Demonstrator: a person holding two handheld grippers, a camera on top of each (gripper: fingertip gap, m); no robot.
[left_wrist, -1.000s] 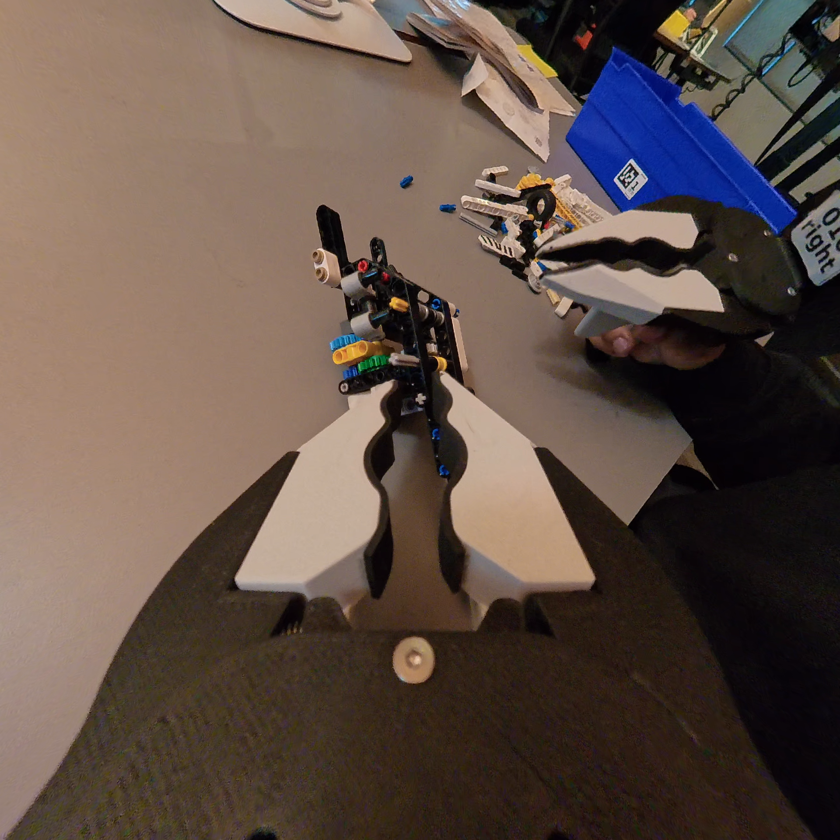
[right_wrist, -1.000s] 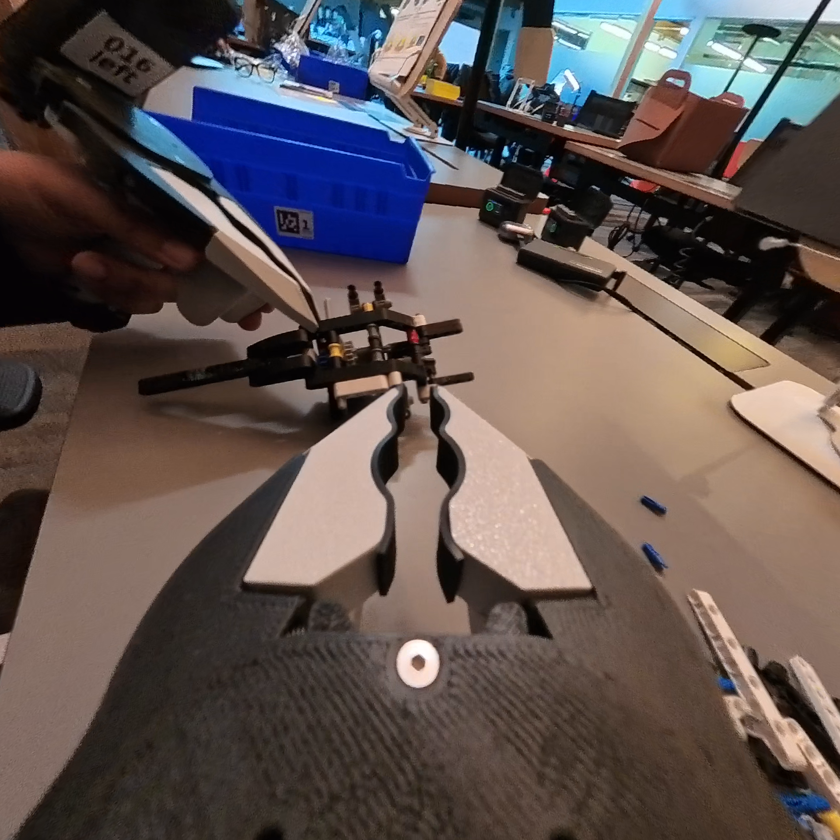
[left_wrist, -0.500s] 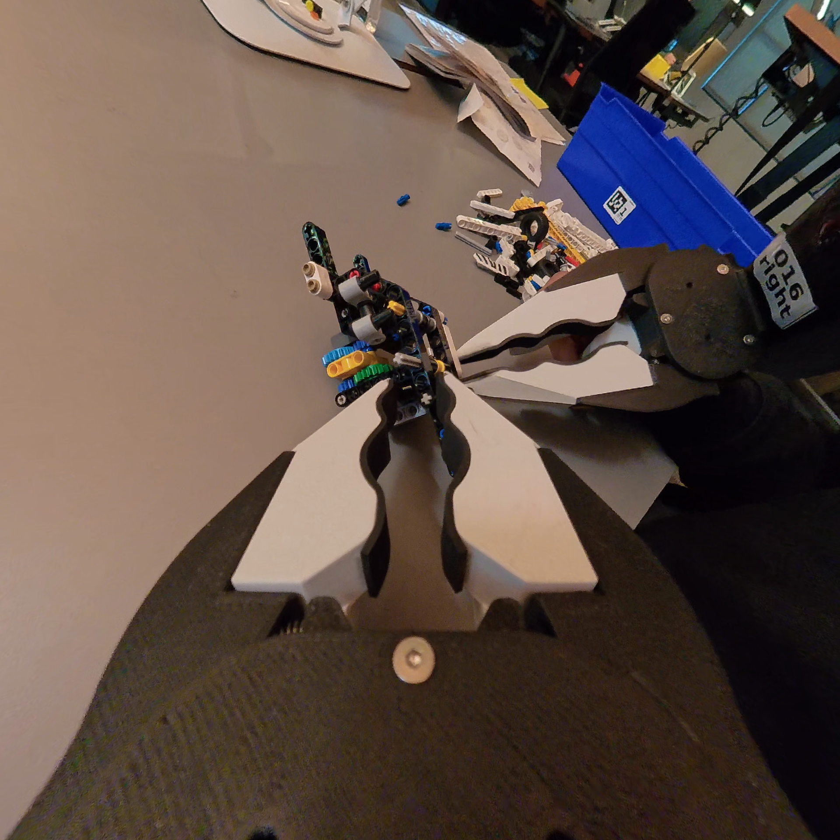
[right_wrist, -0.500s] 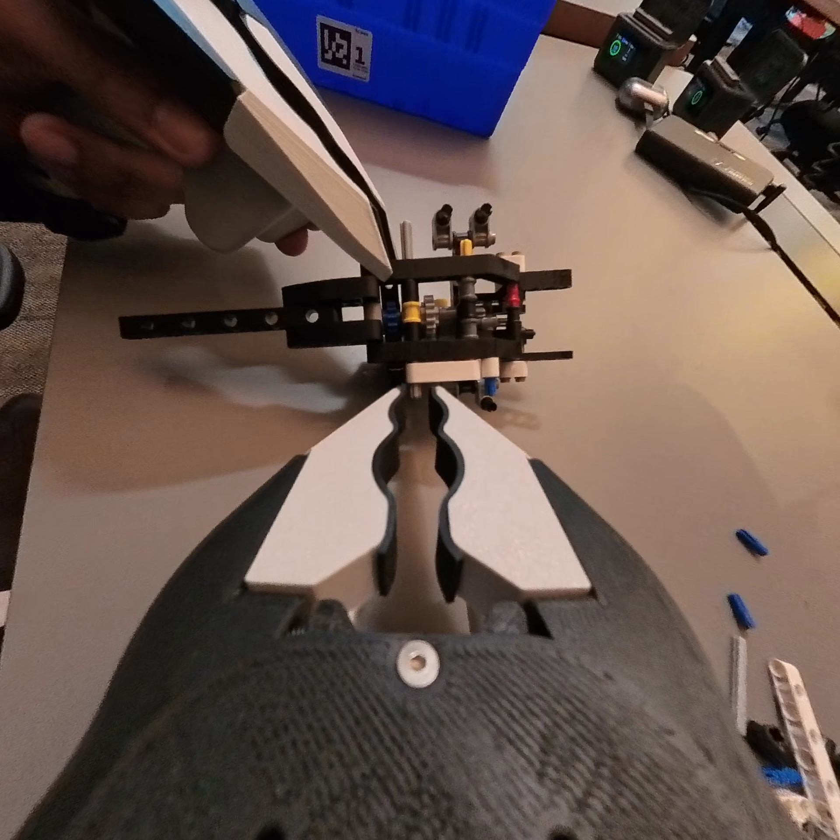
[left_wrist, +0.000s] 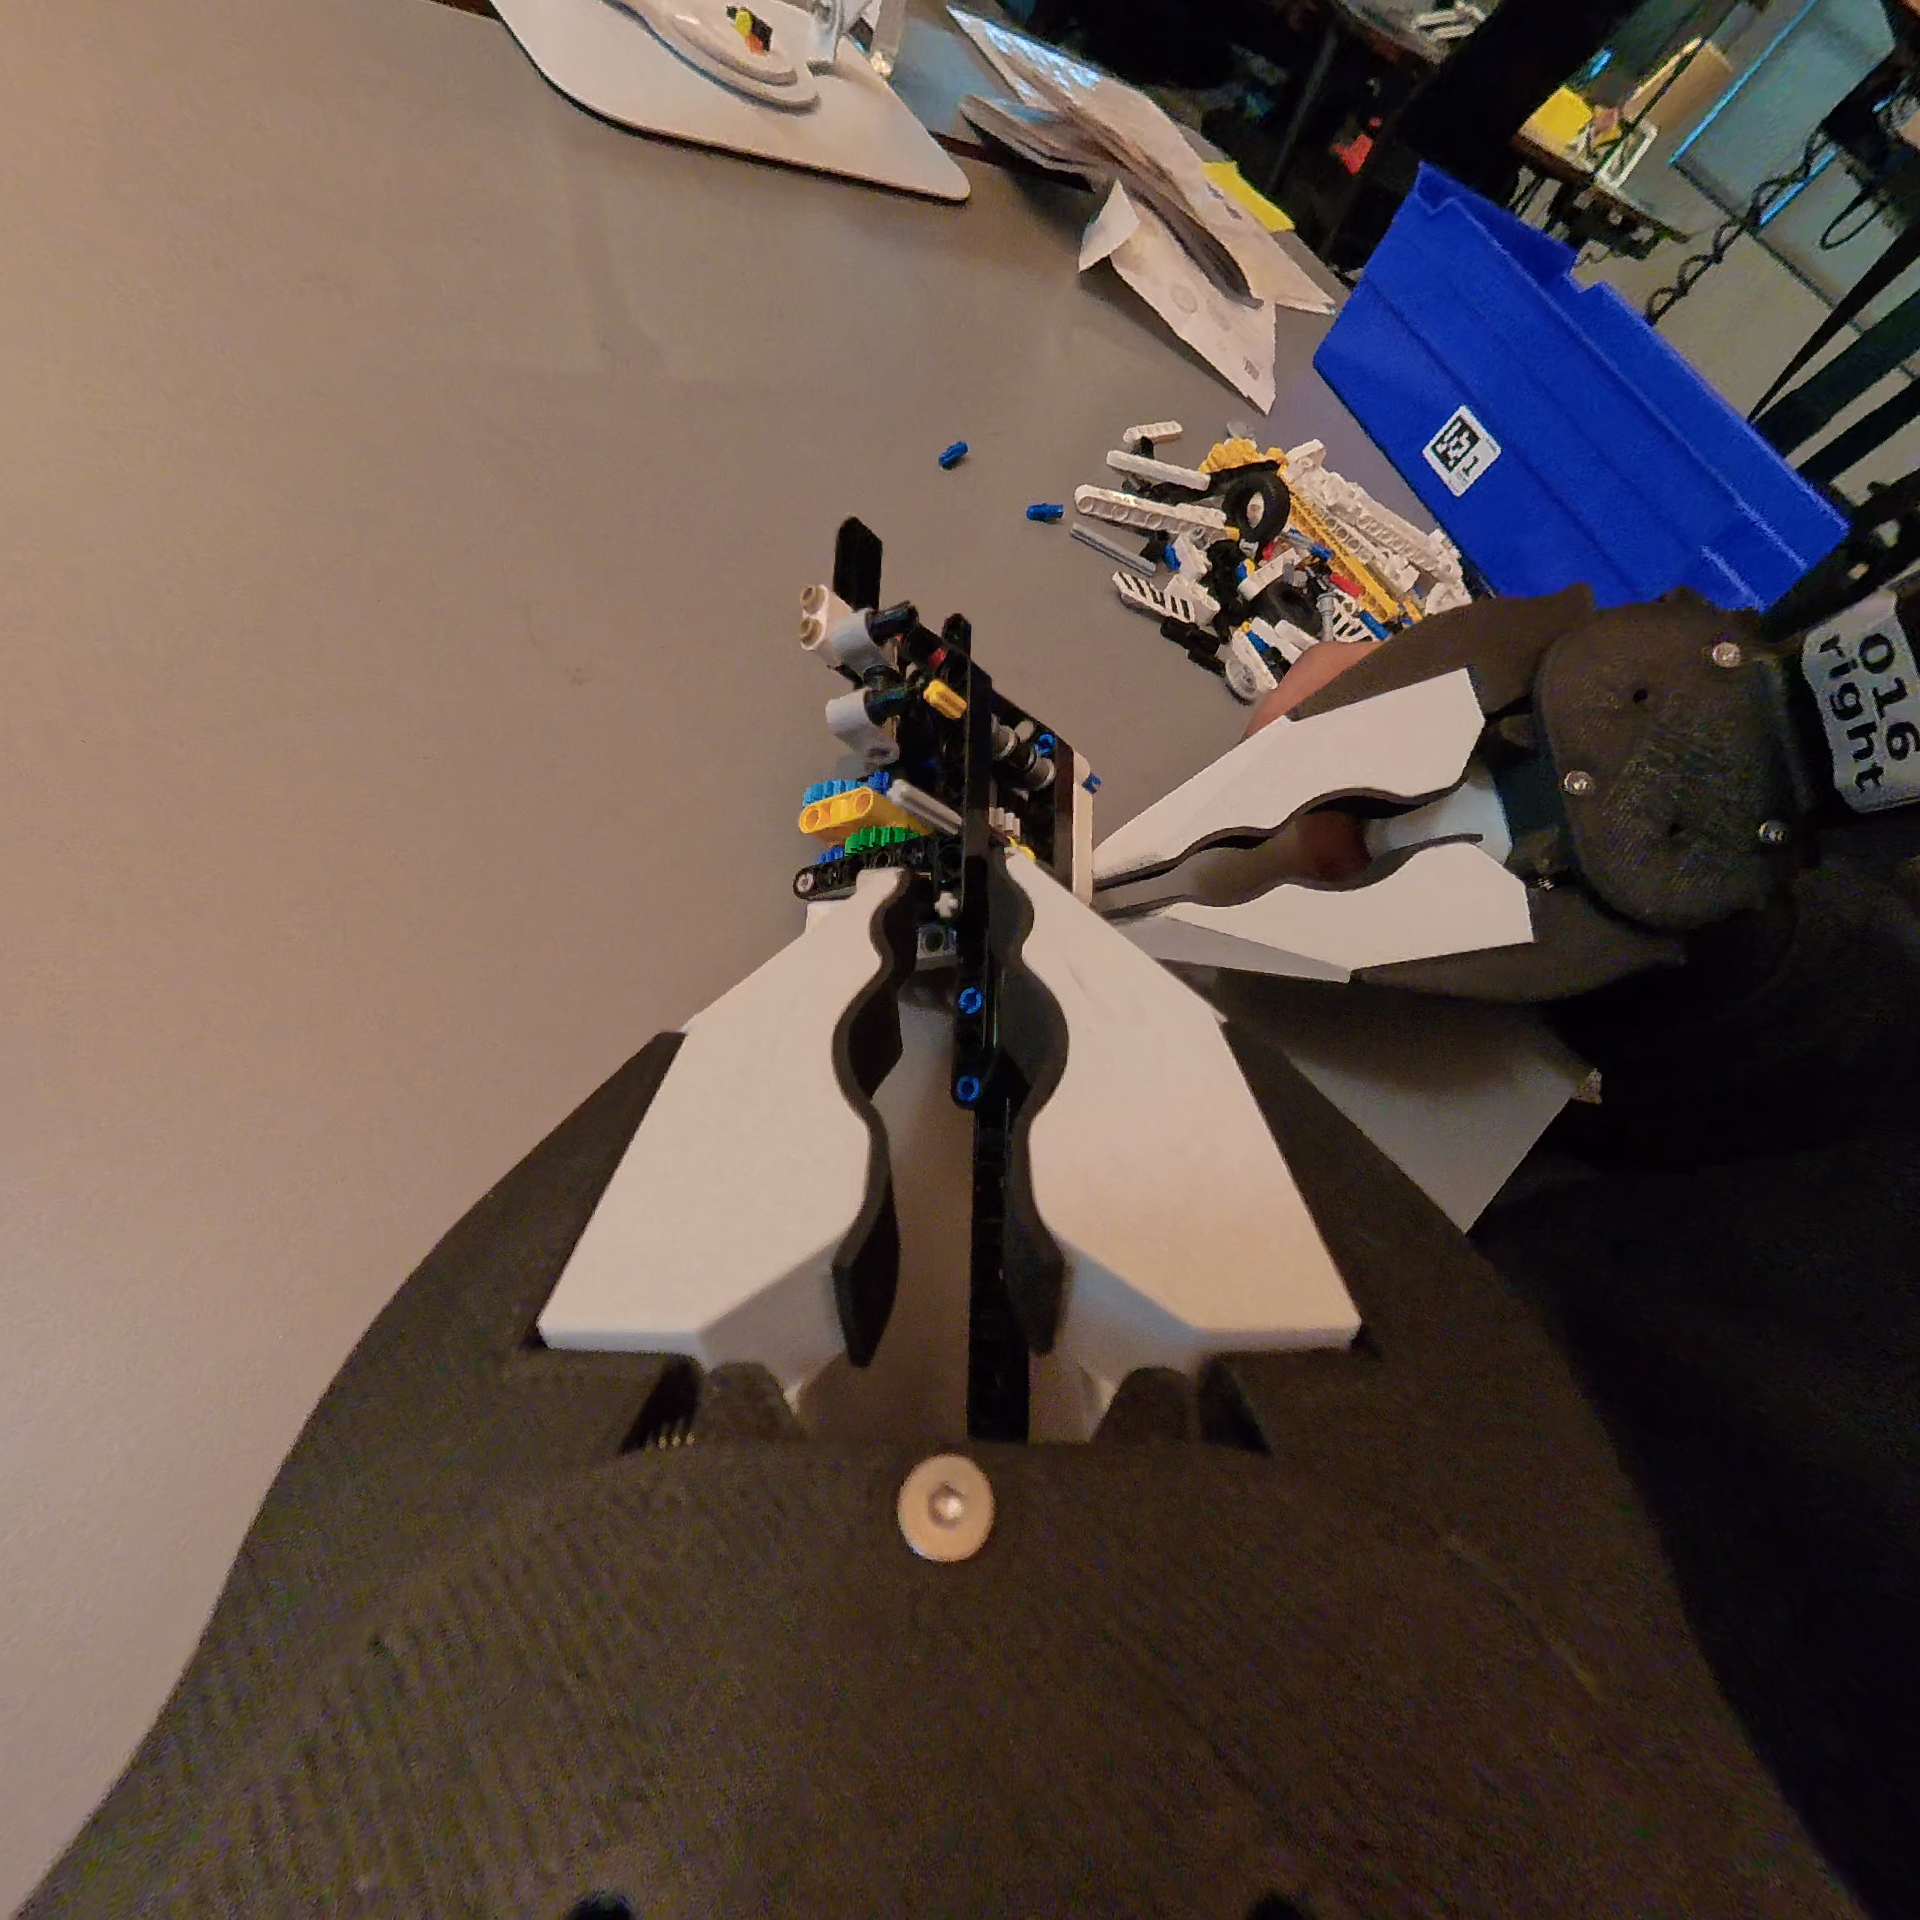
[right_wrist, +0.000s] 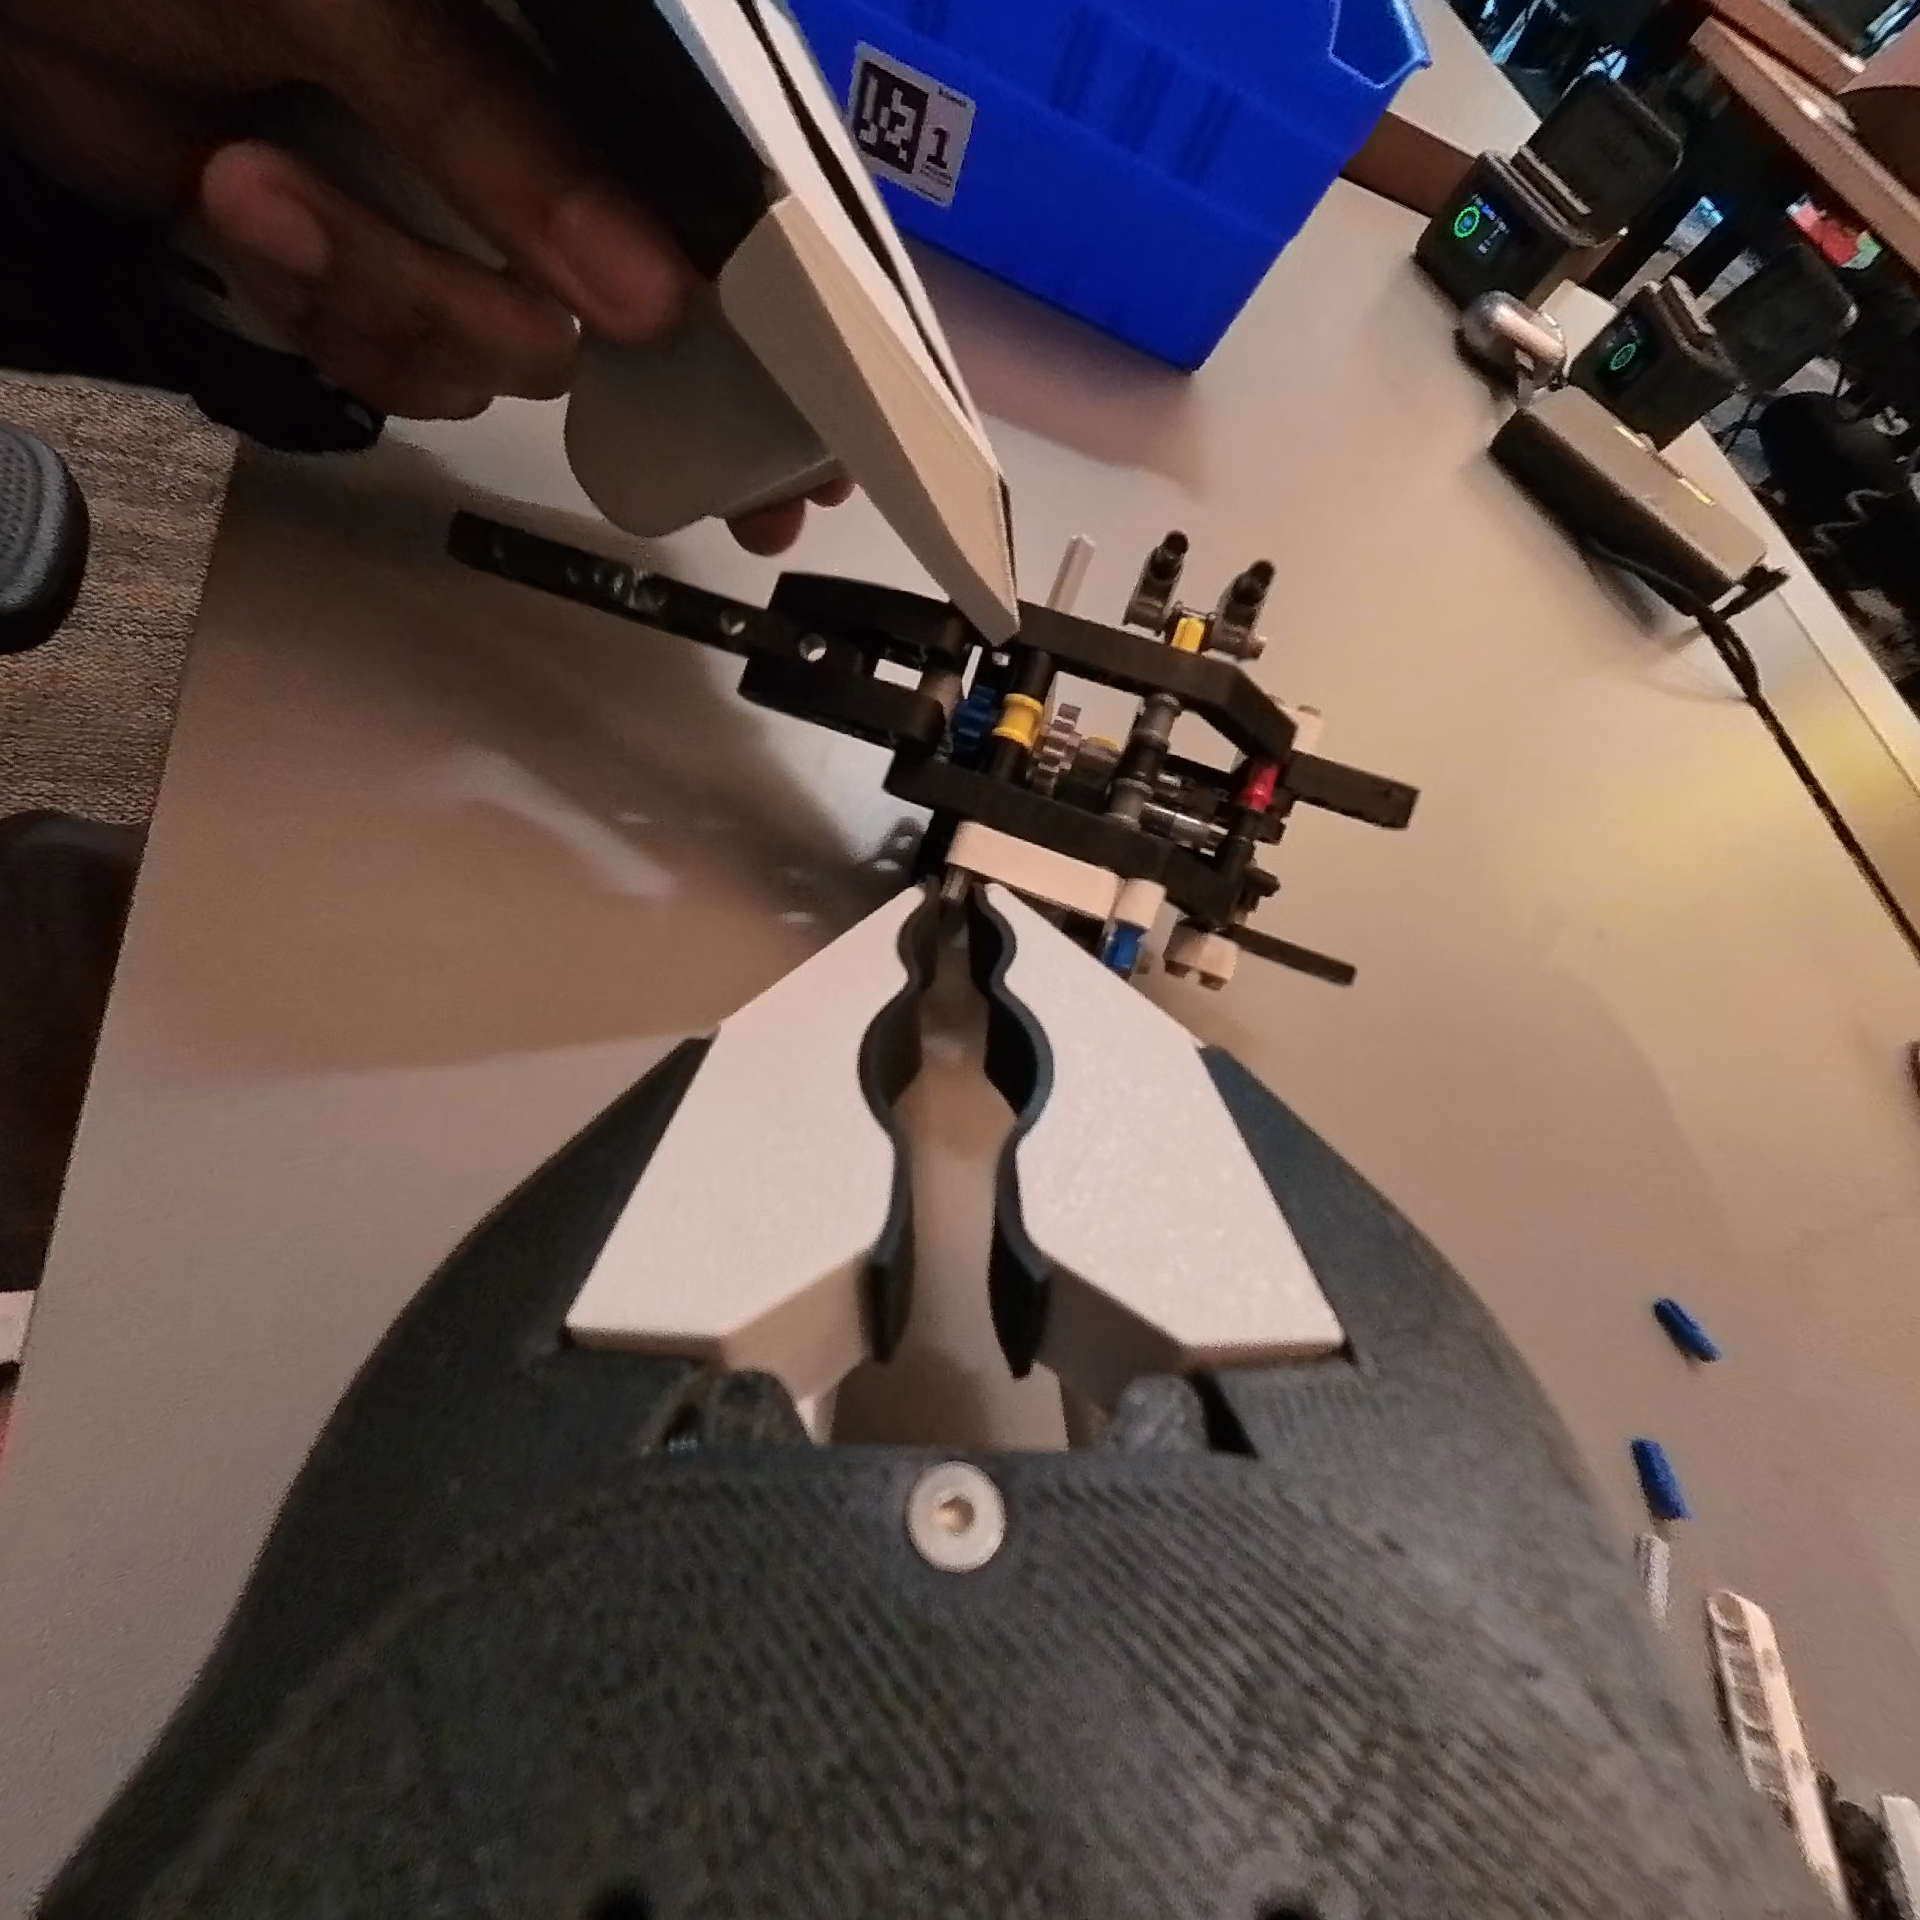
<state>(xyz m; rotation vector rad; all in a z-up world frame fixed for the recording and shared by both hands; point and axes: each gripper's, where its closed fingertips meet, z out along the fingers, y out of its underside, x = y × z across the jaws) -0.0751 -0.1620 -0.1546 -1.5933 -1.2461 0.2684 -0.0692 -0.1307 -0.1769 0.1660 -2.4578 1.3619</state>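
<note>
Left gripper (left_wrist: 961, 883): its two fingers are closed on the toy brick assembly (left_wrist: 935, 748), pinching it at the near end. A long black beam (left_wrist: 982, 1195) of that assembly runs back between the fingers toward the gripper's body, lying close to the right finger.

Right gripper (right_wrist: 954, 896): its fingertips are nearly together and pinch a small grey pin (right_wrist: 951, 891) that sticks out under the white brick (right_wrist: 1029, 868) on the near side of the assembly. Seen from the left wrist, this gripper (left_wrist: 1107, 894) comes in from the right, tips at the assembly's edge.

Where the assembly is: held just above the grey table (left_wrist: 416, 520), in front of both grippers and between them.

Long axis: in the right wrist view the black frame runs crosswise, left to right, with the beam (right_wrist: 603, 587) pointing left past the left gripper's finger (right_wrist: 894, 416). In the left wrist view the same axis runs straight away from the camera.

Which side is nearer: both touch it; the left one grips along the length, the right one meets it square on from the side.

Around them: a pile of loose toy parts (left_wrist: 1268, 551) and a blue bin (left_wrist: 1558, 416) lie beyond the right gripper; two small blue pins (right_wrist: 1673, 1403) lie on the table to its right.
</note>
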